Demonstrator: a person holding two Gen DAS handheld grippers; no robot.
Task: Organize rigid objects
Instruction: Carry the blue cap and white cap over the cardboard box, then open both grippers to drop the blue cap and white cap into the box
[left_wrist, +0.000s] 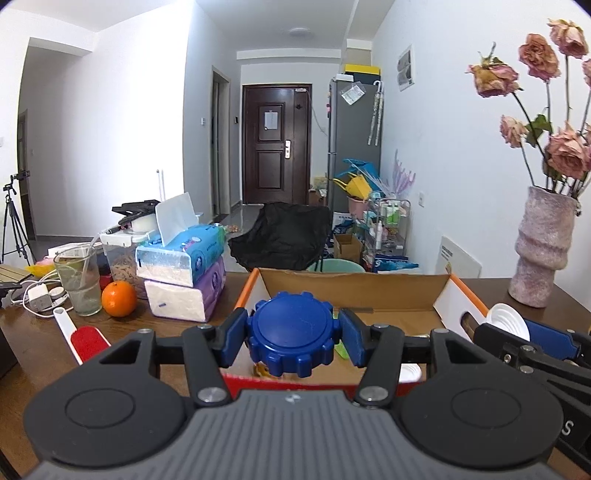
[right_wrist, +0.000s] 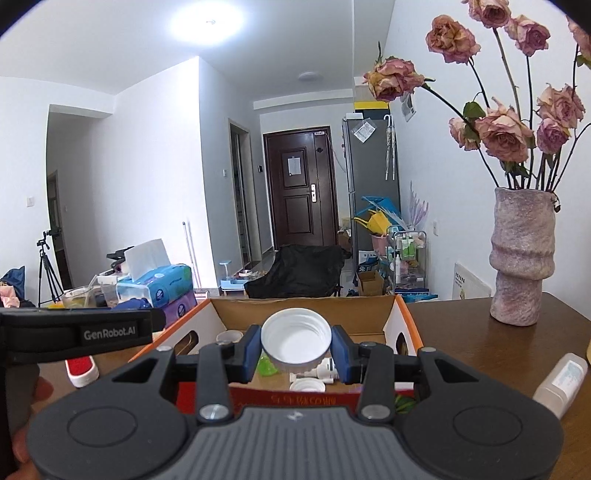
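Two lids gripped, orange (left_wrist: 119, 298) left view only

Dark brown wooden counter (left_wrist: 480, 291) carries clutter at left: round orange fruit (left_wrist: 119, 298), clear glass with pale drink and straw (left_wrist: 78, 280), two stacked tissue packs, blue over purple (left_wrist: 184, 271), white charger and cables (left_wrist: 38, 297). Rough pink ceramic vase (left_wrist: 543, 245) with dried pink roses (left_wrist: 535, 55) at right. Behind: dark brown panelled door (left_wrist: 275, 147), grey fridge (left_wrist: 354, 140), black folding chair (left_wrist: 284, 232), black tripod (left_wrist: 13, 221).
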